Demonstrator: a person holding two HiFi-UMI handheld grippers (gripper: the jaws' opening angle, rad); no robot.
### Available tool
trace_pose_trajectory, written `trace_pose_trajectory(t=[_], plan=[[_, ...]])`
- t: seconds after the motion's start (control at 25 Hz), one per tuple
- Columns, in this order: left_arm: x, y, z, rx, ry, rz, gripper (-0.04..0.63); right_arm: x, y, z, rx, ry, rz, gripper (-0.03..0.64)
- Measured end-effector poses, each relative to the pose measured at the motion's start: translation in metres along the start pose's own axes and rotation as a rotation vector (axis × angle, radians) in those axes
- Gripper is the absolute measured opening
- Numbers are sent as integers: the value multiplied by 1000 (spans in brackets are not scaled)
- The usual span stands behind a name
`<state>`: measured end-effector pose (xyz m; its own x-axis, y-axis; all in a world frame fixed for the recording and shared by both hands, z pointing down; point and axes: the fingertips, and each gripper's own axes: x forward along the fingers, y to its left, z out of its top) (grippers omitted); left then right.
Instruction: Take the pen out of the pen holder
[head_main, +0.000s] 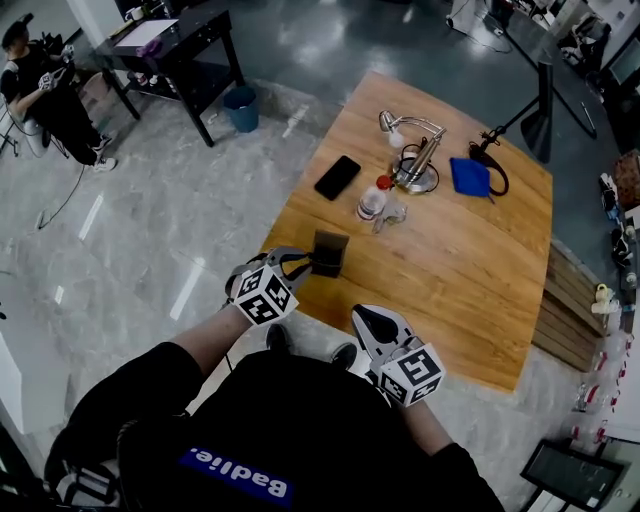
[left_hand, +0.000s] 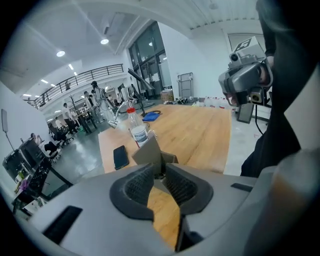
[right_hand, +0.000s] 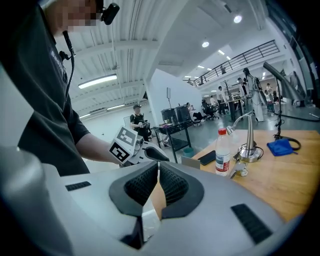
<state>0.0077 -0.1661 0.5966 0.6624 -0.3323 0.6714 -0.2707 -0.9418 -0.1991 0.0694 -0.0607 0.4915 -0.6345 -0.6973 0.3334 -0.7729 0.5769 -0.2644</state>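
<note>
A dark square pen holder (head_main: 329, 252) stands near the front left edge of the wooden table (head_main: 470, 280). No pen shows in any view. My left gripper (head_main: 305, 262) is at the holder's left side, jaws a narrow gap apart. In the left gripper view the left gripper (left_hand: 161, 170) has the holder (left_hand: 149, 154) right at its tips, with nothing seen pressed between the pads. My right gripper (head_main: 368, 318) hovers at the table's front edge, right of the holder, jaws together and empty. The right gripper (right_hand: 158, 167) sees the left gripper (right_hand: 135, 147) and the holder's corner (right_hand: 190, 161).
Further back on the table lie a black phone (head_main: 337, 177), a clear bottle with a red cap (head_main: 373, 198), a metal desk lamp (head_main: 415, 150) and a blue cloth (head_main: 468, 176). On the floor stand a blue bin (head_main: 241, 107) and a dark desk (head_main: 180, 45); a person (head_main: 40, 85) sits far left.
</note>
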Motion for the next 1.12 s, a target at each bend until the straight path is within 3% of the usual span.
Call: trace_pose_trajectory(t=[0.08, 0.32, 0.64, 0.92, 1.12], plan=[[8, 2, -2, 6, 22, -12, 93, -3, -5, -2, 8, 4, 0, 1], [30, 8, -15, 55, 85, -57, 116, -7, -11, -8, 20, 16, -5, 0], [44, 7, -21, 71, 114, -144, 117, -14, -24, -20, 46, 46, -56, 2], [53, 5, -28, 61, 143, -168, 114, -12, -26, -20, 46, 50, -59, 0], [53, 5, -28, 50, 140, -176, 77, -11, -28, -20, 44, 50, -61, 0]])
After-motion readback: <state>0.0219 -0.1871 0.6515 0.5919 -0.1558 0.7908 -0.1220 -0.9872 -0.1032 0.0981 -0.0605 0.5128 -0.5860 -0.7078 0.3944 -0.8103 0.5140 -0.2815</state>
